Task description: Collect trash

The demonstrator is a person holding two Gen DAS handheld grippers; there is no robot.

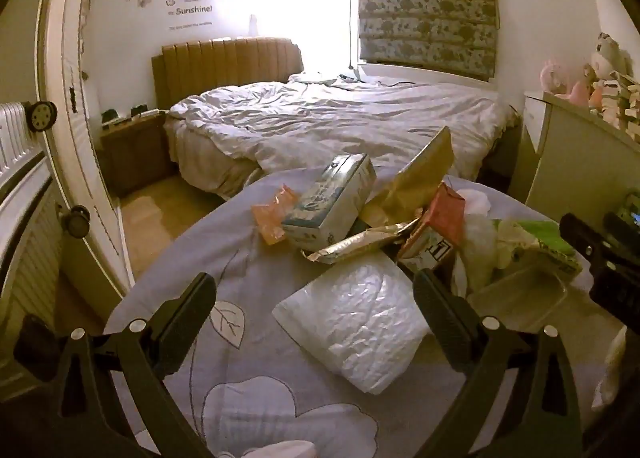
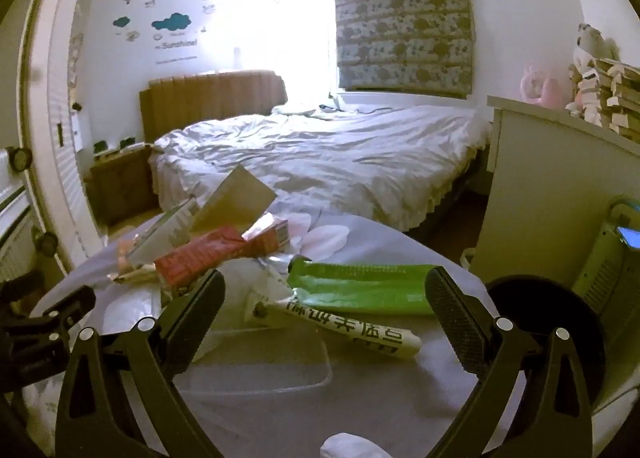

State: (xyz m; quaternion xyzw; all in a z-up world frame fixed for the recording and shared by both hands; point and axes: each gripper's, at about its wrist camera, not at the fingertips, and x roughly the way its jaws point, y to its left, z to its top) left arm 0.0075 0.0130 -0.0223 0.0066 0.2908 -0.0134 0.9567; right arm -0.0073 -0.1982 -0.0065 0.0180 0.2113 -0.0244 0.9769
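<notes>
Trash lies on a round table with a grey flowered cloth (image 1: 208, 258). In the left wrist view: a white padded mailer (image 1: 352, 322), a blue-white box (image 1: 332, 202), an orange wrapper (image 1: 272, 214), a gold foil wrapper (image 1: 356, 244), a tan envelope (image 1: 420, 174), a red carton (image 1: 440, 222). My left gripper (image 1: 316, 298) is open above the mailer, empty. In the right wrist view: a green packet (image 2: 360, 286), a white printed wrapper (image 2: 348, 328), a clear plastic tray (image 2: 260, 358), the red carton (image 2: 212, 258). My right gripper (image 2: 326, 294) is open and empty over them.
A bed (image 1: 340, 118) with rumpled white bedding stands beyond the table. A nightstand (image 1: 132, 150) is at its left. A white cabinet (image 2: 560, 178) with toys stands at the right. A black round bin (image 2: 552, 322) sits right of the table. A door (image 1: 76, 138) is at left.
</notes>
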